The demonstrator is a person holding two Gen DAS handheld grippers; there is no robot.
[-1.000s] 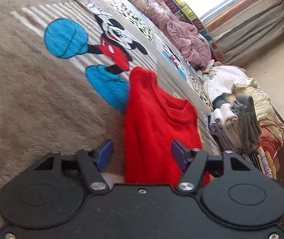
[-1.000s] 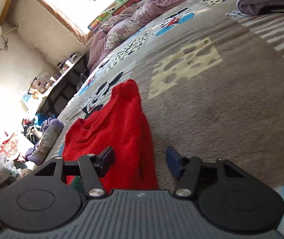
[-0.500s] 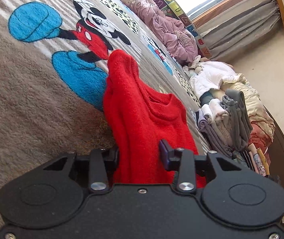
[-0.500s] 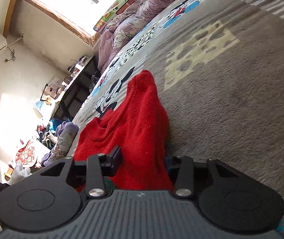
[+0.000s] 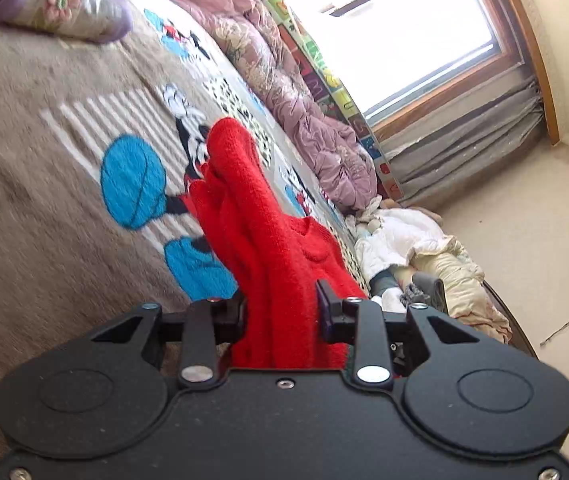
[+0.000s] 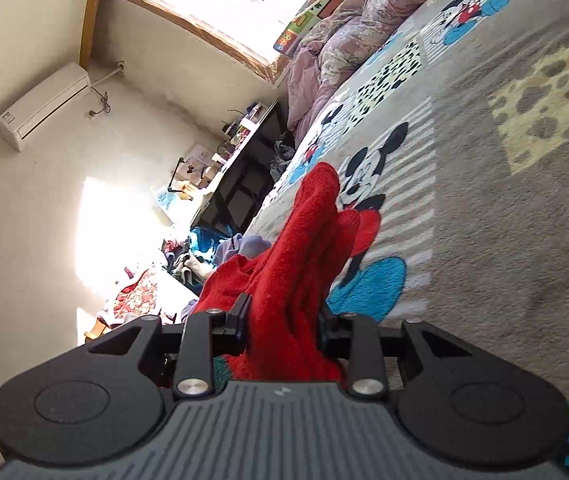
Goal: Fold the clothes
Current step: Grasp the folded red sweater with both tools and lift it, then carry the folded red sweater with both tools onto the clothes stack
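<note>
Left gripper [image 5: 282, 312]: tipped slightly downward over the bed, its jaws just closed in and now pinched on a thick bunch of the red sweater [image 5: 268, 248], fabric filling the gap between the two pads.
Right gripper [image 6: 282, 322]: held at much the same shallow downward tilt, its jaws likewise just closed and clamped on the red knit, which bulges out in front of the fingers [image 6: 238, 316].
Red sweater, place: gathered between both grippers and stretching away from them, over the brown cartoon-mouse blanket [image 5: 44, 200]; its far end reaches the printed mouse figure [image 6: 364, 172].
Red sweater, look: fuzzy bright-red knit, bunched into long lengthwise folds (not flat), with a ribbed neckline showing on the right in the left wrist view; a small patch of green shows at the near edge in the right wrist view.
Left of the bed: a floral pillow [image 5: 56, 4] lies at the top corner.
Right of the bed: a crumpled mauve quilt [image 5: 304, 112] runs along the window side, and a pile of pale clothes [image 5: 424, 264] sits beyond the sweater.
</note>
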